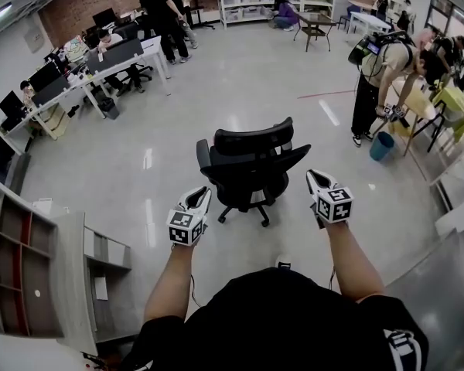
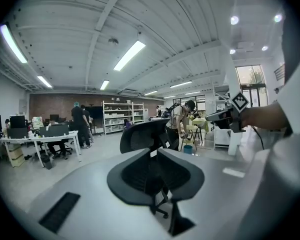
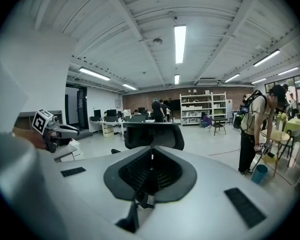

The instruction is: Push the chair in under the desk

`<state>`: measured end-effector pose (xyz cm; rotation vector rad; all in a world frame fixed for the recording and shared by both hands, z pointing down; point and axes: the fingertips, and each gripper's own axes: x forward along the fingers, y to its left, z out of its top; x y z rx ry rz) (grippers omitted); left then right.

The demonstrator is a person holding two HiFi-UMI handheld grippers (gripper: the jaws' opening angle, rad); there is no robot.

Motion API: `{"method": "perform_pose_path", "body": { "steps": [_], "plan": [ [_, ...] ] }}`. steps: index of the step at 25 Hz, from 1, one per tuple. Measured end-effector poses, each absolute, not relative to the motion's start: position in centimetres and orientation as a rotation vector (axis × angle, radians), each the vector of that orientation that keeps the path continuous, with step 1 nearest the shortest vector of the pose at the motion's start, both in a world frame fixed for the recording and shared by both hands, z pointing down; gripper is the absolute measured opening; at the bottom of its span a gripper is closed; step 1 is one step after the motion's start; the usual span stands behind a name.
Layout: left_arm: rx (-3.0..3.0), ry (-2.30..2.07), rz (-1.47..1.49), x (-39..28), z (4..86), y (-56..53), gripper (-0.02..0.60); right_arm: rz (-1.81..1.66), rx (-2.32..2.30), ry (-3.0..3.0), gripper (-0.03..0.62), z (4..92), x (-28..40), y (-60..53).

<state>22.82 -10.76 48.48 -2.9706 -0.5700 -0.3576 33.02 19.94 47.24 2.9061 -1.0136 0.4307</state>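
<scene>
Chair (image 1: pixel 251 168) stands just ahead; my left tool (image 1: pixel 203 195) and right tool (image 1: pixel 312 176), both clenched empty, flank it, apparently not touching.

Left claw (image 1: pixel 205 192) and right claw (image 1: pixel 310 175), closed, flank the black chair (image 1: pixel 251 168).
</scene>
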Motion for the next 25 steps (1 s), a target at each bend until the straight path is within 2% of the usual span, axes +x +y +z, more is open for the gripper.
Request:
{"method": "perform_pose_path", "body": {
  "steps": [11, 25],
  "plan": [
    [-2.995, -0.454, -0.390, 32.1, 47.9, -9.3, 0.051, 0.442, 2.864, -1.105, 0.005, 46.6, 44.8, 20.9],
    [-3.023, -0.292, -0.423, 39.1, 48.6, -7.5, 0.051, 0.441, 2.821, -1.236, 0.005, 47.8, 54.5, 21.7]
  ]
}}
